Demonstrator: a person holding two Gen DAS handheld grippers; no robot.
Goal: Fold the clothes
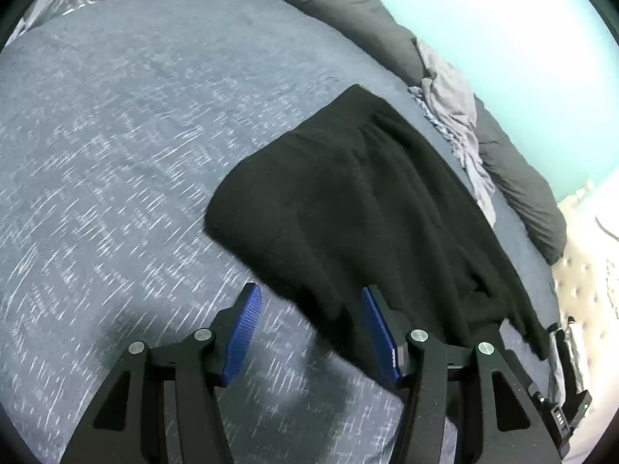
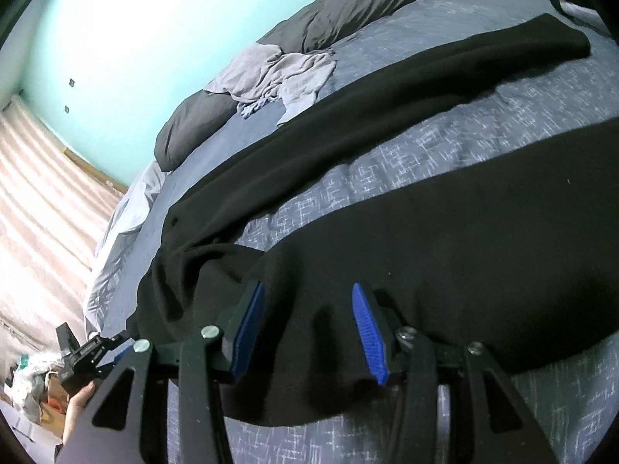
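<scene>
A black garment (image 1: pixel 359 208) lies spread on a bed (image 1: pixel 116 135) covered in a blue-grey patterned cover. In the right wrist view it shows 2 long dark parts with a strip of cover between them: a broad one near the camera and a narrower one running to the far right, like a sleeve or a leg. Which kind of clothing it is cannot be told.

The left hand-held gripper (image 1: pixel 309 332) hovers at the near left edge of the cloth, jaws apart, nothing between them; its right finger is over the fabric, its left over bare cover. The right hand-held gripper (image 2: pixel 307 328) hangs over the near broad part of the garment (image 2: pixel 445 263), jaws also apart and empty.

A crumpled grey cloth (image 2: pixel 271 73) and dark pillows (image 2: pixel 348 4) lie at the far side of the bed, well apart from the black piece.

As a judgement: the cloth is laid out and partly flat, which fits either smoothing before a fold or the pause between 2 folds. Any grasp to come calls for each hand-held gripper to pinch an edge or corner cleanly, taking in only the layers meant to move, and for both to move together so the soft fabric does not bunch.
</scene>
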